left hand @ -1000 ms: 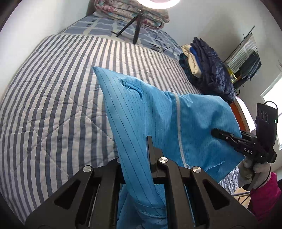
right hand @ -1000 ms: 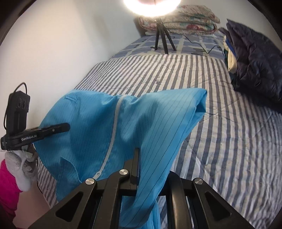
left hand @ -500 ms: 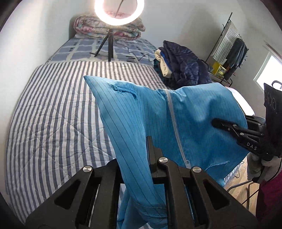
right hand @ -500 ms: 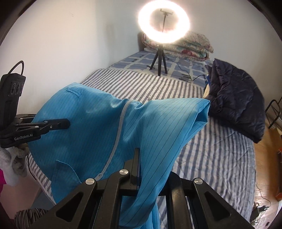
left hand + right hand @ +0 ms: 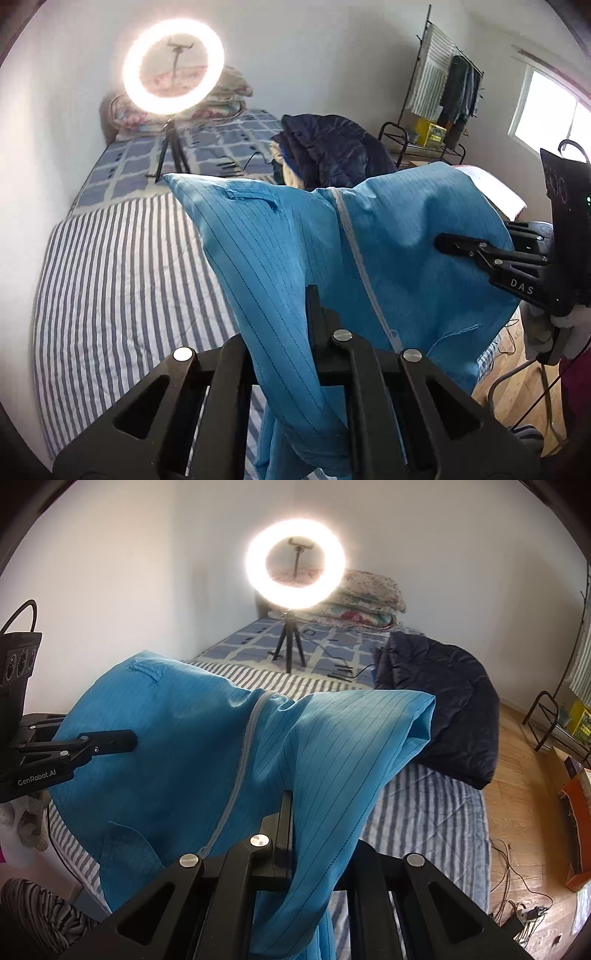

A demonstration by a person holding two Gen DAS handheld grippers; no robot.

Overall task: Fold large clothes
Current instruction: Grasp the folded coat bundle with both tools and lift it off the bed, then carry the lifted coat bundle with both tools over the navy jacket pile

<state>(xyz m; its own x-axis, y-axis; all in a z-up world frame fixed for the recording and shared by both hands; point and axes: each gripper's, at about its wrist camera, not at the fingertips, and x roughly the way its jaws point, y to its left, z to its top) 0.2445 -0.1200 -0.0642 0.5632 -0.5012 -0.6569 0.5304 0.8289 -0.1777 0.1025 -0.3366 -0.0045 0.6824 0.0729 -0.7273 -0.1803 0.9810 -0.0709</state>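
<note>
The blue garment (image 5: 369,258) hangs spread above the striped bed (image 5: 122,280), its lower part cut off at the frame edge. Cloth hides both sets of fingertips. The left gripper (image 5: 312,295) is clamped nearly closed on one garment edge. The right gripper (image 5: 286,801) is clamped likewise on the opposite edge, nearer the dark jacket (image 5: 443,701).

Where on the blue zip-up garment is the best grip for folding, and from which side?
Judging from its pose, the blue garment is best gripped at its two top corners, one each side of the zipper, from the near side, so it hangs flat above the striped bed.
</note>
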